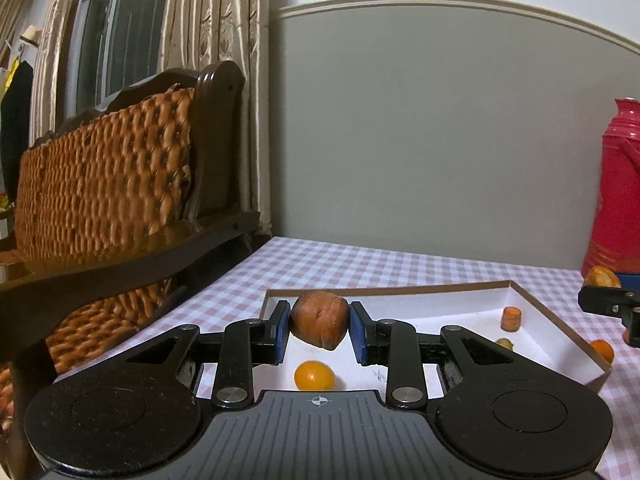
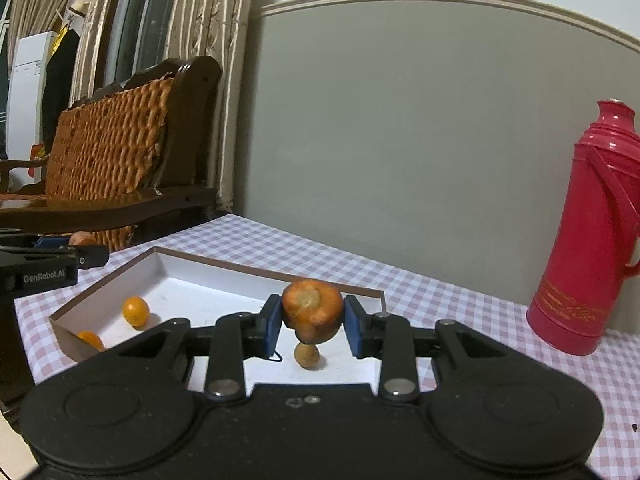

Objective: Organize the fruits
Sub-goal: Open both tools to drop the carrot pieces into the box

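My left gripper [image 1: 319,330] clamps carrot chunk [image 1: 319,325], right gripper [image 2: 311,322] clamps carrot stub [image 2: 312,314]; both above box [image 2: 224,270]. Risk: rounded pieces slip from pads, hit kumquat [image 1: 314,375] below.

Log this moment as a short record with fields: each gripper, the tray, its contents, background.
left gripper: shut on carrot piece, above the tray
right gripper: shut on carrot chunk, above the tray
tray: white, shallow, on checked tablecloth
tray contents: kumquat, carrot stub, small brown fruit
background: red thermos
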A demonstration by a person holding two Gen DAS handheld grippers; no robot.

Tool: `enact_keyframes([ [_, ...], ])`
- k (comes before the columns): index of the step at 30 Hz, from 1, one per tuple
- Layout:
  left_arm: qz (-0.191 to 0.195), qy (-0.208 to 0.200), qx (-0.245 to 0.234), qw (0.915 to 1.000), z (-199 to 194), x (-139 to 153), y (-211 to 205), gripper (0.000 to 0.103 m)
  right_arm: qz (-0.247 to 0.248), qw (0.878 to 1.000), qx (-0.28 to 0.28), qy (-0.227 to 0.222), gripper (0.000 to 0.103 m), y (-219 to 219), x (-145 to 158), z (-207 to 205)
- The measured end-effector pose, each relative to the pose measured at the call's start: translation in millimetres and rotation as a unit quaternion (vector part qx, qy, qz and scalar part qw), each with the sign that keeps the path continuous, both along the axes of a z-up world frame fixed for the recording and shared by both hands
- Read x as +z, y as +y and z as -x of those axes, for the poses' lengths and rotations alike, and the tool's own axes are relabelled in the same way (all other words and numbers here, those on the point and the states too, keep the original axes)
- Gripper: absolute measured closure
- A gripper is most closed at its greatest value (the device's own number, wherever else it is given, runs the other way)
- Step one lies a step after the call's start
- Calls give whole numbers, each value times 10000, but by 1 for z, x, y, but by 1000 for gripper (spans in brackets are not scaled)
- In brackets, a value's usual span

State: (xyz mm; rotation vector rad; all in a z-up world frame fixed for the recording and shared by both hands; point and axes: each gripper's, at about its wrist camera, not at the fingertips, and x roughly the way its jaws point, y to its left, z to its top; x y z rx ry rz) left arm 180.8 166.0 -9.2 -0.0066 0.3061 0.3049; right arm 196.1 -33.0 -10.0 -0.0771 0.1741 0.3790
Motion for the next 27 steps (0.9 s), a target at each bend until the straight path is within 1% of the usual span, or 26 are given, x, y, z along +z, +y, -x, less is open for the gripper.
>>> enact_keyframes([
  [10, -14, 21, -17, 10000, -23, -1, 4, 71, -43, 9999, -66, 105, 79, 5, -2, -26],
  [15, 68, 156, 22, 9999, -36, -6, 13, 71, -20, 9998, -58, 205, 78, 9, -4, -39],
  [21, 61, 269, 26, 9996, -47, -11, 19, 71, -9, 9993, -19, 372, 78, 14, -5, -61],
  [25, 198, 435, 82, 9988, -59, -14, 29, 71, -59, 9986, -23, 524, 79, 14, -5, -78],
  [27, 204, 475, 130, 9986, -64, -14, 32, 71, -90, 9981, -34, 615, 78, 12, -6, -85],
])
